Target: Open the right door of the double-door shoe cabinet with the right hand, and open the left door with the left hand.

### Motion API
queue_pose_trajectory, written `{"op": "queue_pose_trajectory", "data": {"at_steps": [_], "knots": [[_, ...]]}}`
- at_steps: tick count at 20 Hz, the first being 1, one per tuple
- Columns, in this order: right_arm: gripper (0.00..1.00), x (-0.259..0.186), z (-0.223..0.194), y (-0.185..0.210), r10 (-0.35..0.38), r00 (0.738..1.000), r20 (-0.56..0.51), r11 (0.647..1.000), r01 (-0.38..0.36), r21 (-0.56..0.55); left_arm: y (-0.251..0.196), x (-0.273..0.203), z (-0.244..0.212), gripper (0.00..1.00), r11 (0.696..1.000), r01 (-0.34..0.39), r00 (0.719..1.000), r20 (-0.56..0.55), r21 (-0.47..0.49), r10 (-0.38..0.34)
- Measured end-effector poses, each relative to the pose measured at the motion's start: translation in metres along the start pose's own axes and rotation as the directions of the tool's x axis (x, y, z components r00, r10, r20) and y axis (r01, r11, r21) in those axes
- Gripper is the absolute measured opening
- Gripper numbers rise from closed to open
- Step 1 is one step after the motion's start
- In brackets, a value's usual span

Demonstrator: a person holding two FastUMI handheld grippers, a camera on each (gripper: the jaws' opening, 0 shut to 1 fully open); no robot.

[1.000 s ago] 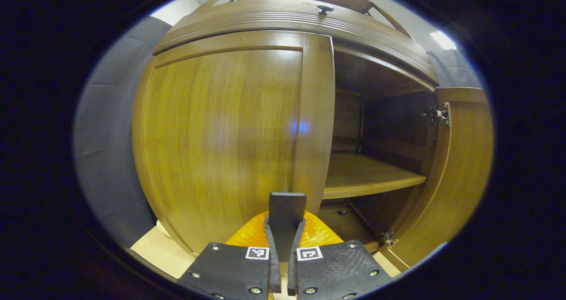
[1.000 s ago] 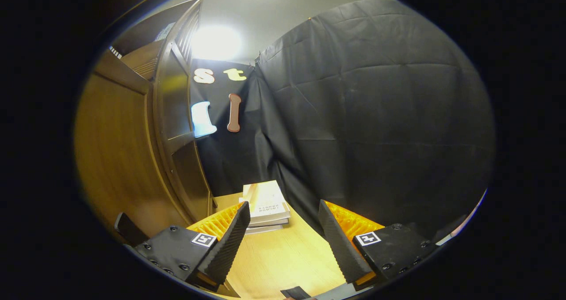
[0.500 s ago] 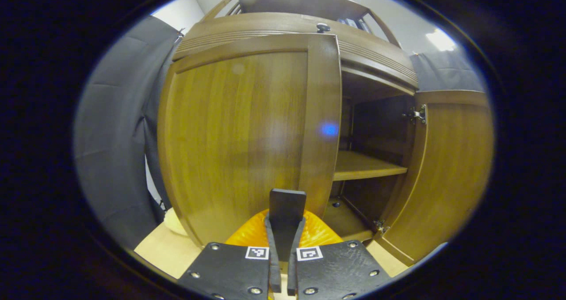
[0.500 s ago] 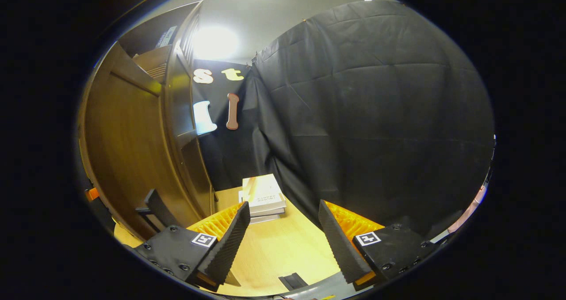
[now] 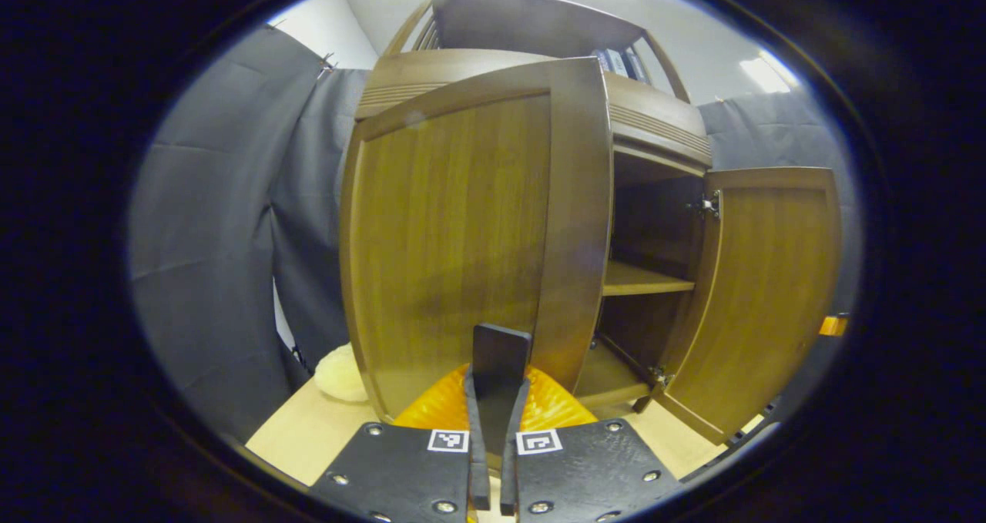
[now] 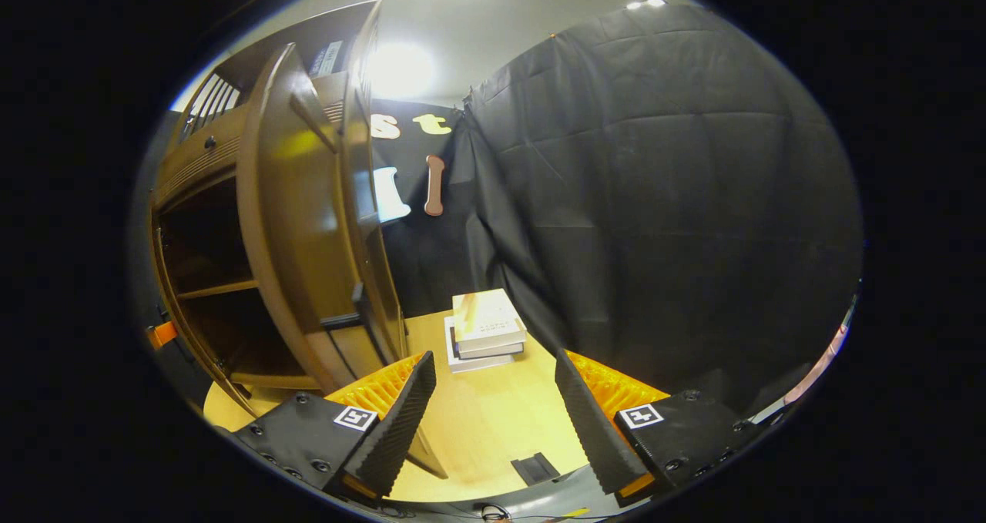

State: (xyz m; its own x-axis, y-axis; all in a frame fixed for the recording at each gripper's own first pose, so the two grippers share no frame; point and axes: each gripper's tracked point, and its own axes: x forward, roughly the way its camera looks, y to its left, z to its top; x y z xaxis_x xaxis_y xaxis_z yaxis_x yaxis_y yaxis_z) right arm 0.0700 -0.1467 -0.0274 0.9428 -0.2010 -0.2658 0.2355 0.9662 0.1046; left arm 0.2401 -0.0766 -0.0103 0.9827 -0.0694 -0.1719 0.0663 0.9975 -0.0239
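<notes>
The left tool (image 5: pixel 493 400) is seen clamped on the dark handle (image 5: pixel 501 357) of the shoe cabinet's left door (image 5: pixel 462 230), which rises straight ahead of it, swung partly outward from the cabinet (image 5: pixel 662 122). To the right of this tool, the right door (image 5: pixel 759 292) is shown swung wide, exposing a shelf (image 5: pixel 643 280) inside. A pale cushion-like object (image 5: pixel 339 373) is glimpsed low to the tool's left, on the table (image 5: pixel 308 438). In the right gripper view, the right tool (image 6: pixel 493 400) is held wide open with nothing between its fingers; the right door (image 6: pixel 296 222) stands to its left, and a stack of books (image 6: pixel 485 326) lies just ahead on the table (image 6: pixel 493 423).
</notes>
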Motion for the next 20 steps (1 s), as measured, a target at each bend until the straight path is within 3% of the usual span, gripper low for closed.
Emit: {"op": "queue_pose_trajectory", "data": {"at_steps": [2, 3, 19, 20], "knots": [[0.93, -0.006, -0.005, 0.007, 0.011, 1.0, -0.002, 1.0, -0.011, -0.004, 0.002, -0.002, -0.001, 0.08, 1.0, -0.015, 1.0, -0.002, -0.007, 0.015], [0.98, -0.009, -0.006, 0.01, 0.016, 1.0, -0.001, 1.0, -0.016, -0.003, 0.004, -0.004, 0.0, 0.08, 1.0, -0.022, 1.0, -0.002, -0.004, 0.022], [0.98, -0.023, -0.015, 0.038, 0.035, 0.999, 0.017, 0.999, -0.035, 0.001, 0.017, 0.005, 0.007, 0.06, 0.995, -0.093, 0.995, 0.033, -0.023, 0.094], [0.93, -0.023, -0.015, 0.038, 0.03, 0.999, 0.018, 1.0, -0.03, -0.004, 0.02, 0.005, 0.009, 0.06, 0.995, -0.099, 0.994, 0.042, -0.011, 0.1]]}}
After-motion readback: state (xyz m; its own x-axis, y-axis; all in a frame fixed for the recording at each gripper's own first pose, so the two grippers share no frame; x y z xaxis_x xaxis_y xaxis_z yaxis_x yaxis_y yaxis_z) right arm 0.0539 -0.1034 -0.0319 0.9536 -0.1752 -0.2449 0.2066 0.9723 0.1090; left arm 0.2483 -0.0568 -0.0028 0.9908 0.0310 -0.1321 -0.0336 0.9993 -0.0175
